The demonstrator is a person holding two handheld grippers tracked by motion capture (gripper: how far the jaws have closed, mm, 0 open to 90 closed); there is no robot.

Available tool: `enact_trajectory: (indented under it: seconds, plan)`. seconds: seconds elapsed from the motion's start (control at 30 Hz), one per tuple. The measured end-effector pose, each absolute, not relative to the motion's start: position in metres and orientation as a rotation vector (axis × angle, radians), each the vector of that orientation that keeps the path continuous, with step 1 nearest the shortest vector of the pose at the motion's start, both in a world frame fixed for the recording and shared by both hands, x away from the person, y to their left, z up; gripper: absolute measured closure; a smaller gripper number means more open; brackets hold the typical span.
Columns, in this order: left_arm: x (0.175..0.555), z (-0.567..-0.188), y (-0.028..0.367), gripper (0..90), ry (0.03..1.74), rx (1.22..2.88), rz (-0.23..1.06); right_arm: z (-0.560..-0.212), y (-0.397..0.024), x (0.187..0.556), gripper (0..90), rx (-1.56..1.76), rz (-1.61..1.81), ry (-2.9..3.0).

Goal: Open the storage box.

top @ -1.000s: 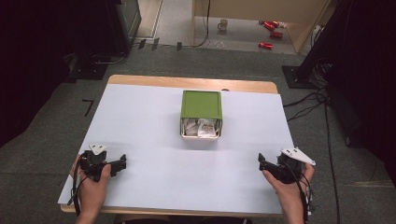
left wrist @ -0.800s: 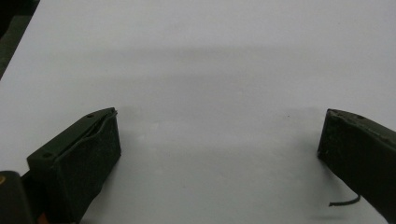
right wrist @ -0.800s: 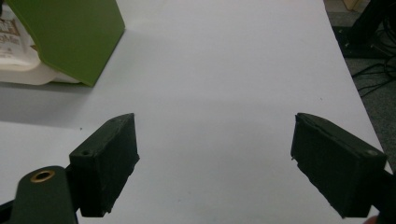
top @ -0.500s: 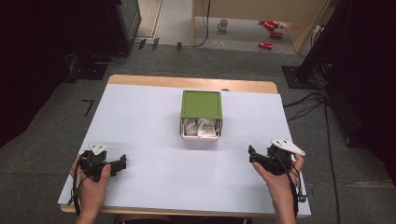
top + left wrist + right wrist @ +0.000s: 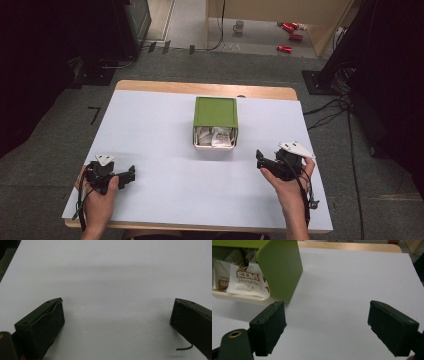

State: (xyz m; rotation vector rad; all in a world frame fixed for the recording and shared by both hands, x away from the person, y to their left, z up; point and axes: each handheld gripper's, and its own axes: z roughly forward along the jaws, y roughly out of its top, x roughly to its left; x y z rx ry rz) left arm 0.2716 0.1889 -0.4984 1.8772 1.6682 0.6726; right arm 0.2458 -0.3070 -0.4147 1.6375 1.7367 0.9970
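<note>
Biggest thing here is the surface (image 5: 150,150), a white sheet over a wooden top, and it's carrying a green box (image 5: 215,112) sitting around the middle, a bit toward the far edge. The box is lying with its open mouth facing the person, a pale tray (image 5: 239,299) is peeking out at the bottom of it, and paper sachets (image 5: 247,281) are packed inside; one is reading "HongMan".

The right hand-held gripper (image 5: 265,161) is hovering just to the right of the box mouth, near it but not touching, jaws spread wide with nothing between them. The left hand-held gripper (image 5: 127,175) is sitting well apart near the front left corner, also spread wide over bare white.

Handling guess: the sachets are looking light, thin and floppy, probably a bit slick, so they're likely going to crumple or slide instead of lifting stiff. I'd be pinching one by a free edge or corner sticking out of the mouth. The box shell is looking like stiff thin plastic, light enough to scoot if bumped, so holding its side wall might help.

The box's long axis is running front to back as far as I can tell, and the sachets are leaning at mixed angles
</note>
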Motion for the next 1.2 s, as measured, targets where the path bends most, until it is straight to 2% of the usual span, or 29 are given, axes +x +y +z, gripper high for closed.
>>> enact_trajectory:
  seconds: [1.2]
  plan:
    - [0.272,-0.498,0.189,0.0,1.669,1.878,0.672,-0.409,-0.247,0.28,15.3,1.581,1.068,1.789]
